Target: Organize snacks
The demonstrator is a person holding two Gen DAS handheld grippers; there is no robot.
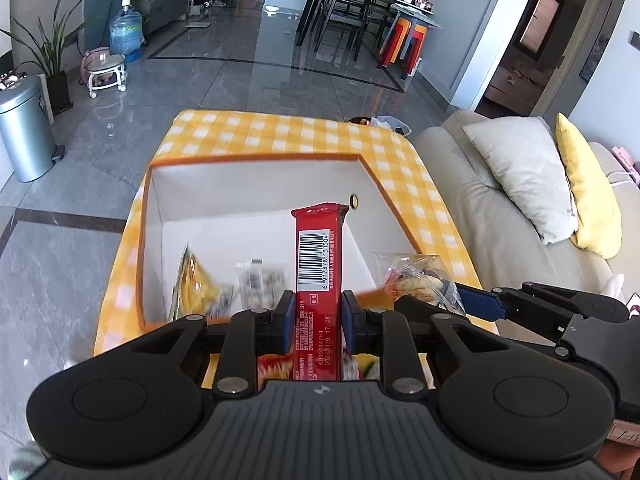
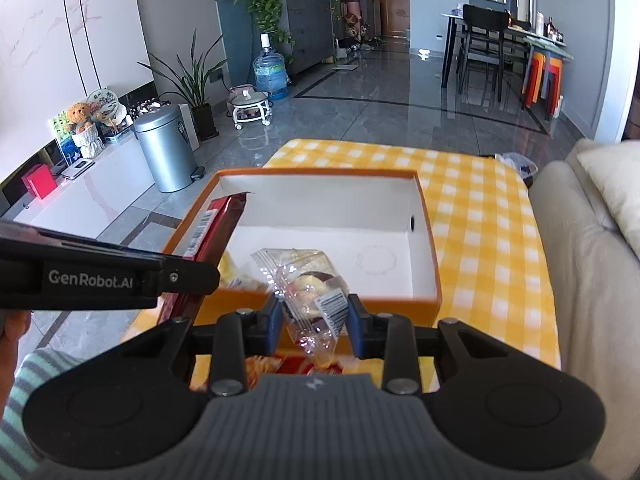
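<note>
My left gripper (image 1: 319, 312) is shut on a long red snack bar (image 1: 318, 252) with a barcode, held upright over the near edge of an orange-rimmed white box (image 1: 256, 204). Inside the box lie a yellow packet (image 1: 196, 280) and a small clear-wrapped snack (image 1: 256, 284), both blurred. My right gripper (image 2: 314, 314) is shut on a clear-wrapped pastry packet (image 2: 308, 284) just in front of the box (image 2: 320, 196). The red bar (image 2: 218, 224) and the left gripper's arm (image 2: 100, 276) show at the left of the right wrist view. The right gripper's packet (image 1: 416, 276) shows at the right of the left wrist view.
The box stands on a table with a yellow checked cloth (image 1: 280, 132). More snack packets (image 2: 280, 364) lie on the cloth under the grippers. A beige sofa (image 1: 512, 232) with cushions runs along the right. A metal bin (image 1: 22, 132) stands on the floor at left.
</note>
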